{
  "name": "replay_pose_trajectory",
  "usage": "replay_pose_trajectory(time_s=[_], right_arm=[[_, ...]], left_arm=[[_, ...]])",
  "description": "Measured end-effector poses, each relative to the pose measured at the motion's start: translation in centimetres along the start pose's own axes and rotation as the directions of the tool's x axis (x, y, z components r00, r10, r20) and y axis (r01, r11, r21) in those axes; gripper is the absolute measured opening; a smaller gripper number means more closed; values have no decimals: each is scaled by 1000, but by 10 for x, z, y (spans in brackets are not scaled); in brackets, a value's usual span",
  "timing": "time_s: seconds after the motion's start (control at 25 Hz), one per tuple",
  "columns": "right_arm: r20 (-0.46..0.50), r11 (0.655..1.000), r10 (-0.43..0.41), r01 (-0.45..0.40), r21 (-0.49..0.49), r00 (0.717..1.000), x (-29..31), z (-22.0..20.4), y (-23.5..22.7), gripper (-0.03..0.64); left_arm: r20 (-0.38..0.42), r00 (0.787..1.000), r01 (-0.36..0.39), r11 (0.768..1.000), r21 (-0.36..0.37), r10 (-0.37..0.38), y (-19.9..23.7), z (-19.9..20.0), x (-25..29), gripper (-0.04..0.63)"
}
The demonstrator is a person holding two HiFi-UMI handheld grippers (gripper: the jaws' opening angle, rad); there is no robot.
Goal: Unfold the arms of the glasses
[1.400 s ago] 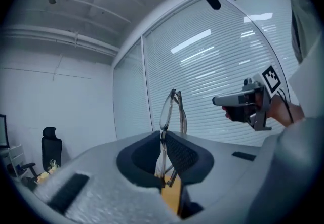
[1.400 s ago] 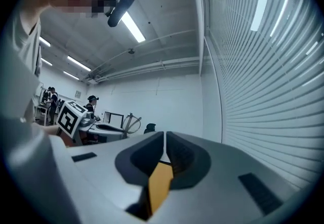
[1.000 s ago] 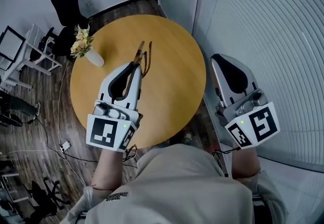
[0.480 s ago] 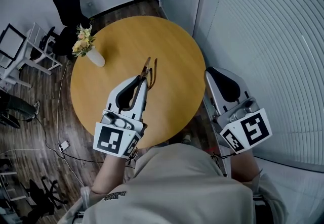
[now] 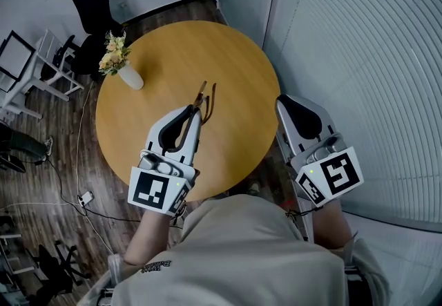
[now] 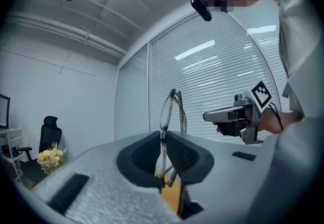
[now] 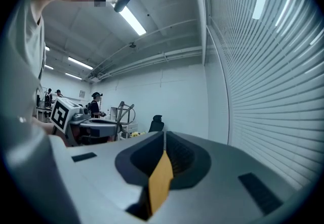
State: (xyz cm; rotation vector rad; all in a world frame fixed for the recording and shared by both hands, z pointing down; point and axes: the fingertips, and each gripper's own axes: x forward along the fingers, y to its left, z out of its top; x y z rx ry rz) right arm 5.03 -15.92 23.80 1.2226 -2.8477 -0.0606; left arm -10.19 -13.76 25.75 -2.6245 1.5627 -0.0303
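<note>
The glasses [image 5: 205, 99], thin and brown-rimmed, stick out past the tips of my left gripper [image 5: 195, 113], which is shut on them above the round wooden table [image 5: 173, 42]. In the left gripper view the glasses [image 6: 172, 109] stand upright on edge, pinched low at the rim between the dark pads of the left gripper [image 6: 163, 139]. My right gripper [image 5: 282, 101] hovers off the table's right edge, apart from the glasses, jaws together with nothing held. In its own view the right gripper [image 7: 163, 136] shows only a sliver of table colour below the touching tips.
A white vase of flowers [image 5: 123, 68] stands at the table's left edge. A black office chair [image 5: 90, 1] and white furniture [image 5: 34, 70] sit on the floor beyond. A window with blinds [image 5: 366, 56] runs along the right, close to my right hand.
Both grippers have sunk a little and drawn nearer to the person. The left one still grips the glasses, now shifted slightly right over the table; the right one has edged left.
</note>
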Motion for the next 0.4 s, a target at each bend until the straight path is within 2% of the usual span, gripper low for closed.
replay_pose_trajectory(time_s=[0.4], right_arm=[[-26, 1000, -16, 16, 2, 1000, -9, -6, -3, 37]], left_arm=[[36, 999, 27, 999, 28, -28, -12, 22, -6, 48]])
